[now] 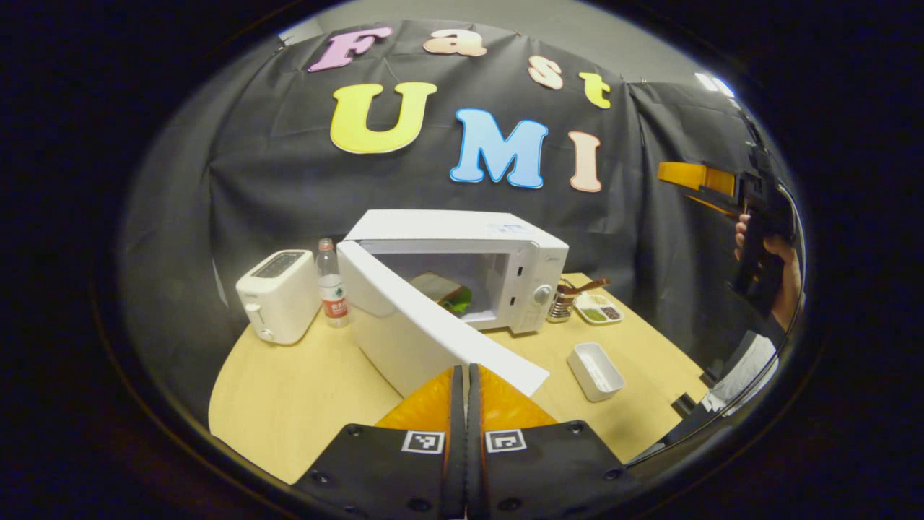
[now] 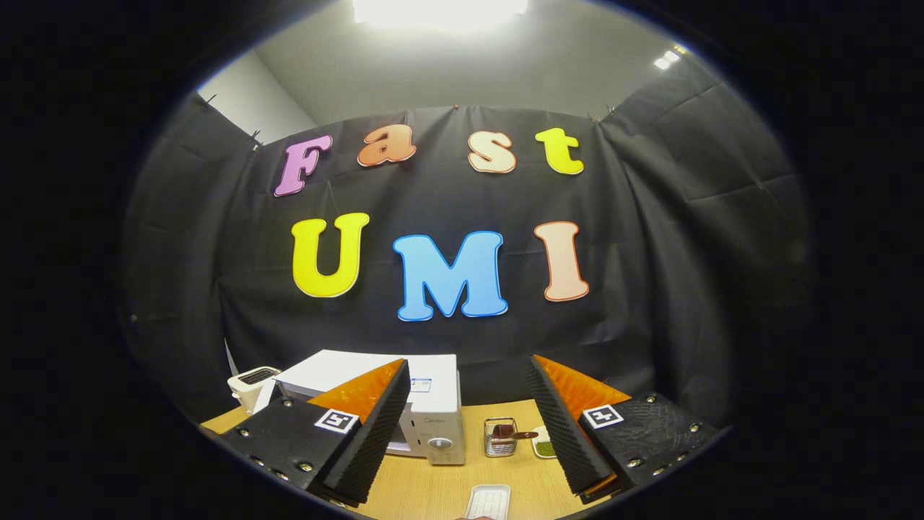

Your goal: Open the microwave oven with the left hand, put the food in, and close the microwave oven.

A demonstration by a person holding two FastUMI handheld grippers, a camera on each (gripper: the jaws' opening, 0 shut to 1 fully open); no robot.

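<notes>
- Microwave oven (image 1: 462, 267) sits at the centre of the left gripper view on the tabletop (image 1: 289, 404), with its door (image 1: 433, 328) swung wide toward the lower middle of the frame.
- Food (image 1: 444, 292), a brown and green item, already lies inside the cavity, so by my judgement only the closing step remains.
- Left hand-held gripper (image 1: 465, 375) is at the bottom centre of the left gripper view with its fingers pressed together, holding nothing; the tips lie at or just short of the door's free edge, and whether they touch it I cannot tell.
- Risk: pushing near the free edge with such a narrow contact could let the tips slide off the smooth panel, leaving the door ajar.
- Risk: a hard shove could slam the door or shift the oven toward the bottle (image 1: 331, 285) and toaster (image 1: 278, 296) in the left middle of the frame.
- Risk: the white tray (image 1: 595, 372) at lower right lies near the door's sweep side, though it looks apart from it.
- Right hand-held gripper (image 2: 469, 426) has its fingers spread wide and empty; in the left gripper view it is raised high at the right edge, gripped by a hand (image 1: 779, 274), well apart from the oven.
- Seen from the right gripper view, the oven sits low in the frame, so this hand looks parked out of the way.
</notes>
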